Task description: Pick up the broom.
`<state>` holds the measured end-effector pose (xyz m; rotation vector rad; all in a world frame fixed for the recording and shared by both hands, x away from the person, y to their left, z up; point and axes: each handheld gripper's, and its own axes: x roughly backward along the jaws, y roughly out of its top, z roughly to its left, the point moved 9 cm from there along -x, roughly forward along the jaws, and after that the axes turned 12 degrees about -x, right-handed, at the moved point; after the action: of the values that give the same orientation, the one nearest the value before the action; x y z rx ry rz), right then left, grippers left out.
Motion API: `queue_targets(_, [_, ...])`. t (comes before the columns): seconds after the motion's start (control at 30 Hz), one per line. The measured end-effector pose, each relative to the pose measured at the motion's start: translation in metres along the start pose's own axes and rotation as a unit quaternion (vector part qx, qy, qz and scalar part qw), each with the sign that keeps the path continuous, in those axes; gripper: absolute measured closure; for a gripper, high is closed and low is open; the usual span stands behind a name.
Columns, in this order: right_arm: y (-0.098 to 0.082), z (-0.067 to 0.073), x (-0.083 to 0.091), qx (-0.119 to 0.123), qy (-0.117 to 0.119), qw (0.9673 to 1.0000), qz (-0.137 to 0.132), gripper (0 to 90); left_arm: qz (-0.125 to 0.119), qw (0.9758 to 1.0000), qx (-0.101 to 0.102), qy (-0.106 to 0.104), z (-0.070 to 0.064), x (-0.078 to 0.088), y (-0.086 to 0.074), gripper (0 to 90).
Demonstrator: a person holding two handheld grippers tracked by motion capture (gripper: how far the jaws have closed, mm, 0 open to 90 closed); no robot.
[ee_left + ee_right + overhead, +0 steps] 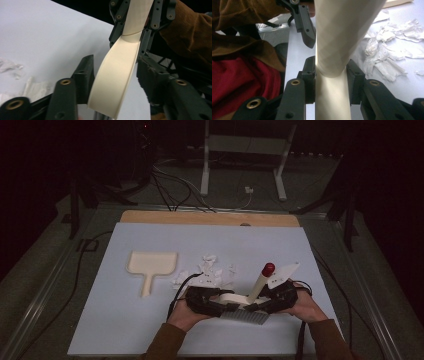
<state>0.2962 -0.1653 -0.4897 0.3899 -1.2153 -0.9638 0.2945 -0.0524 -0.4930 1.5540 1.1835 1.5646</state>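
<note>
The right gripper (331, 75) has its two black jaws pressed against both sides of the cream handle of a brush (337, 45), low in the middle of the right gripper view, a firm grip with no gap at either pad. The left gripper (115, 75) stands partly open: in the left gripper view the cream back of the brush (117, 75) runs up between the jaws, which stand clear of it on both sides, so it holds nothing.

In the high view both grippers meet low and right of centre, the left gripper (212, 301) beside the right gripper (260, 300). The brush (260, 282) stands tilted between them, its dark red tip pointing up and right and its grey bristles resting on the pale table (125, 320) just below the hands.

Farther out, scraps of white paper (207, 272) lie scattered just above the grippers near the middle of the frame, and a cream dustpan (151, 265) lies flat to their left, well apart from the hands.

This looks like a hand-over of the brush into the right gripper, ahead of sweeping. The next move calls for drawing the left gripper away without knocking the brush, then lowering the bristles behind the scraps and pushing them towards the dustpan
</note>
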Motion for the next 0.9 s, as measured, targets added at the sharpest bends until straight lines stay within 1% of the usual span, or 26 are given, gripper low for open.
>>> queue_targets(0.07, [0.001, -0.002, -0.001, -0.003, -0.002, 1.0, -0.002, 67.5, 0.002, 0.9999, -0.001, 0.011, 0.002, 0.0, 0.0, 45.9])
queue_targets(0.1, [0.001, -0.002, -0.001, -0.003, -0.002, 1.0, -0.002, 67.5, 0.002, 0.9999, 0.001, 0.013, 0.002, 0.0, 0.0, 45.9])
queue_targets(0.13, [0.001, -0.003, -0.001, -0.005, -0.006, 1.0, -0.001, 67.5, 0.001, 0.9999, 0.005, 0.013, 0.003, 0.0, 0.0, 42.5])
queue_targets(0.17, [0.001, -0.003, -0.001, -0.005, -0.006, 1.0, -0.001, 67.5, 0.0, 0.9998, 0.009, 0.016, 0.003, 0.001, 0.0, 42.5])
queue_targets(0.27, [0.0, -0.006, -0.001, -0.013, -0.017, 0.9998, 0.0, 67.5, -0.004, 0.9992, 0.009, 0.039, 0.007, 0.005, 0.002, 33.1])
queue_targets(0.3, [0.001, -0.007, 0.0, -0.017, -0.025, 0.9995, -0.007, 67.6, -0.004, 0.9987, 0.011, 0.049, 0.009, 0.007, 0.002, 25.3])
queue_targets(0.33, [0.001, -0.007, 0.0, -0.017, -0.025, 0.9995, -0.007, 67.6, -0.005, 0.9984, 0.014, 0.055, 0.01, 0.008, 0.002, 25.3])
queue_targets(0.37, [0.002, -0.009, 0.002, -0.022, -0.03, 0.9992, -0.016, 67.6, -0.003, 0.9976, 0.016, 0.068, 0.013, 0.01, 0.002, 17.7])
queue_targets(0.4, [0.002, -0.009, 0.002, -0.022, -0.03, 0.9992, -0.016, 67.6, -0.003, 0.9971, 0.017, 0.074, 0.015, 0.011, 0.002, 17.7])
queue_targets(0.47, [0.004, -0.011, 0.005, -0.026, -0.035, 0.9987, -0.027, 67.6, -0.01, 0.9958, 0.022, 0.088, 0.019, 0.014, 0.003, 9.8])
queue_targets(0.5, [0.004, -0.011, 0.005, -0.026, -0.035, 0.9987, -0.027, 67.6, -0.011, 0.9953, 0.024, 0.093, 0.02, 0.015, 0.003, 9.8])
queue_targets(0.53, [0.005, -0.012, 0.007, -0.029, -0.038, 0.9984, -0.031, 67.5, -0.013, 0.9947, 0.026, 0.098, 0.021, 0.017, 0.004, 4.4])
queue_targets(0.57, [0.005, -0.012, 0.007, -0.029, -0.038, 0.9984, -0.031, 67.5, -0.012, 0.9945, 0.026, 0.101, 0.022, 0.017, 0.003, 4.4])
queue_targets(0.6, [0.005, -0.013, 0.007, -0.03, -0.039, 0.9983, -0.032, 67.6, -0.009, 0.9936, 0.026, 0.109, 0.023, 0.018, 0.003, 1.8])
queue_targets(0.67, [0.004, -0.014, 0.008, -0.031, -0.041, 0.9981, -0.033, 67.6, -0.006, 0.9927, 0.021, 0.118, 0.025, 0.02, 0.002, 0.4])
queue_targets(0.73, [0.005, -0.015, 0.008, -0.032, -0.043, 0.9979, -0.036, 67.5, -0.006, 0.9908, 0.014, 0.135, 0.027, 0.022, 0.003, 0.4])
queue_targets(0.83, [0.006, -0.015, 0.008, -0.036, -0.043, 0.9977, -0.039, 67.5, -0.009, 0.988, 0.01, 0.154, 0.03, 0.025, 0.003, 0.4])
queue_targets(0.9, [0.006, -0.015, 0.008, -0.038, -0.045, 0.9975, -0.039, 67.5, -0.011, 0.9871, 0.008, 0.16, 0.031, 0.027, 0.003, 0.4])
